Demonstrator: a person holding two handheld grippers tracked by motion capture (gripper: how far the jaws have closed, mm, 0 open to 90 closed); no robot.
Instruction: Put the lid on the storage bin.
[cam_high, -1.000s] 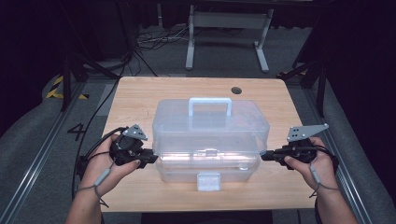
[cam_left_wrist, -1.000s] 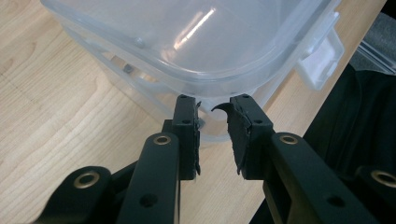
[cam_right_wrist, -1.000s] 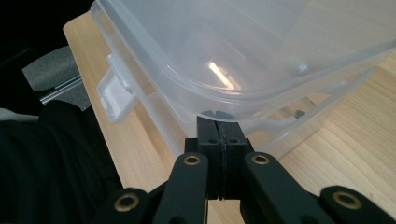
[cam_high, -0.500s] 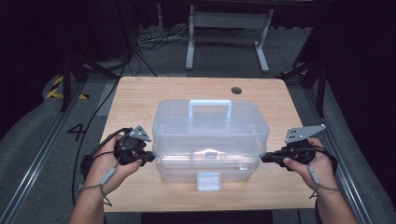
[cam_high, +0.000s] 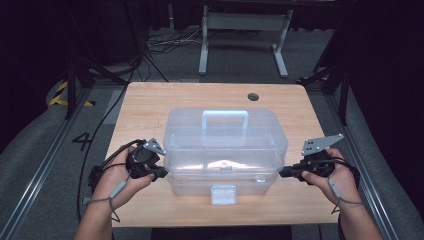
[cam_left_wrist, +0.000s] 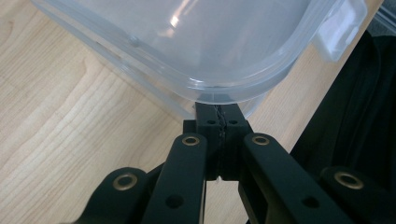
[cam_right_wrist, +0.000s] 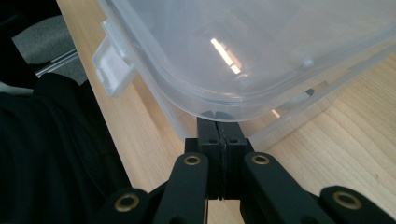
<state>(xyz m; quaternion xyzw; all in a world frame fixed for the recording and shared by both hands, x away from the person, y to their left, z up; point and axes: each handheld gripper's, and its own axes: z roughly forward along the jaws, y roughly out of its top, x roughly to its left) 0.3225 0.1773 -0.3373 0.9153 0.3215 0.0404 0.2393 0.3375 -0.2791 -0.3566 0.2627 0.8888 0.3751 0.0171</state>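
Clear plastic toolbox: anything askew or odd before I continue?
Nothing stands out. The clear plastic toolbox sits square on the wooden table, front latch down. Left gripper and right gripper, both shut, poke under the lid rim at either end.

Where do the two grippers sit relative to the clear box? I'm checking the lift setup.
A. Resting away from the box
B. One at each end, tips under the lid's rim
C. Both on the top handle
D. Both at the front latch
B: the left gripper and right gripper meet opposite ends of the clear box, shut jaws tucked under its lid rim.
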